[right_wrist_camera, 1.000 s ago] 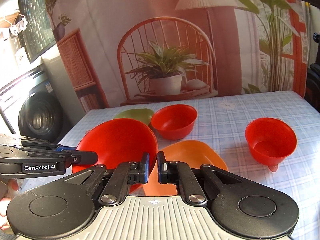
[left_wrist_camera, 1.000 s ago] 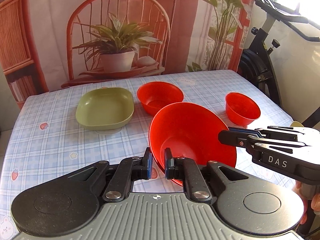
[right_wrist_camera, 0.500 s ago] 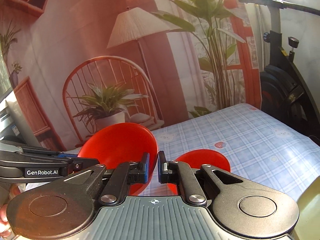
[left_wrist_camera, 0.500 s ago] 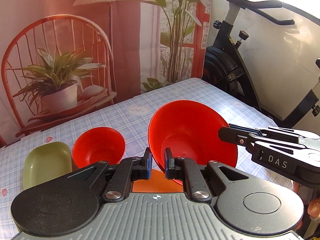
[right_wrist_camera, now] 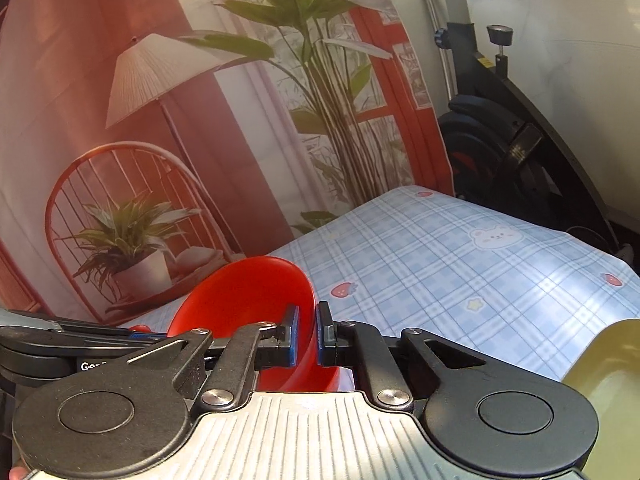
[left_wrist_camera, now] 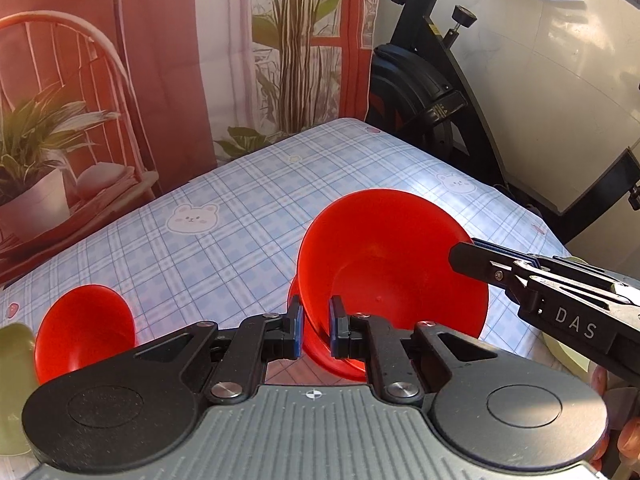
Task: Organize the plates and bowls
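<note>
The left gripper (left_wrist_camera: pixel 314 330) and the right gripper (right_wrist_camera: pixel 306 334) both have jaws clamped on the rim of the large round glossy red plastic bowl (left_wrist_camera: pixel 384 264), tilted above the checked-cloth bench (left_wrist_camera: pixel 224 224). At nine o'clock stands a smaller red bowl (left_wrist_camera: pixel 80 328).

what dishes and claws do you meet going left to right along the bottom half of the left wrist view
green dish → small red bowl → left claw → big red bowl → right claw
</note>
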